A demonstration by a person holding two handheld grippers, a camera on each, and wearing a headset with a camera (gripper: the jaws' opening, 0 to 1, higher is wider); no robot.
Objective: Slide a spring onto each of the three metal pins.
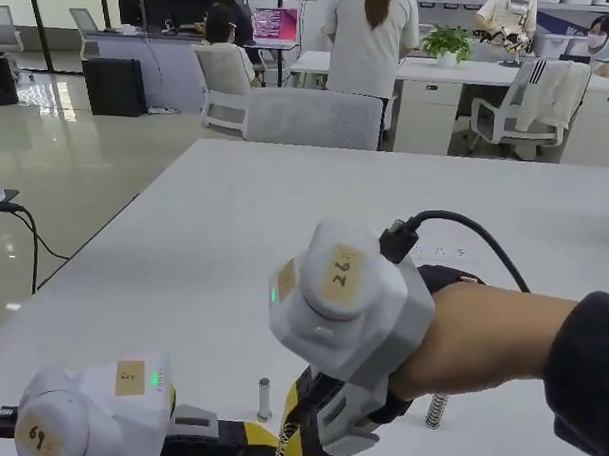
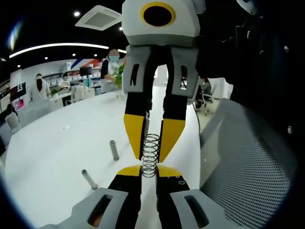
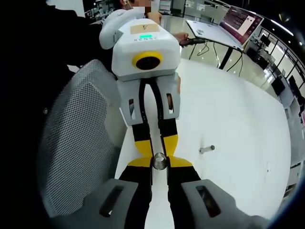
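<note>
I see left gripper (image 2: 148, 170) pinching a spring (image 2: 150, 151) | right gripper (image 2: 151, 156) opposite pinches the same spring | bare pin (image 2: 114, 150) upright nearby on white table (image 2: 47, 157)

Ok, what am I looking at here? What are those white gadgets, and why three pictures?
No robot: a person holds a clamp tool in each hand. One picture is from a headset camera; the other two come from cameras riding on the left gripper and right gripper, looking along their jaws. Both pairs of jaws meet around a spring. A second spring lies loose on the white table, where two metal pins stand.
</note>
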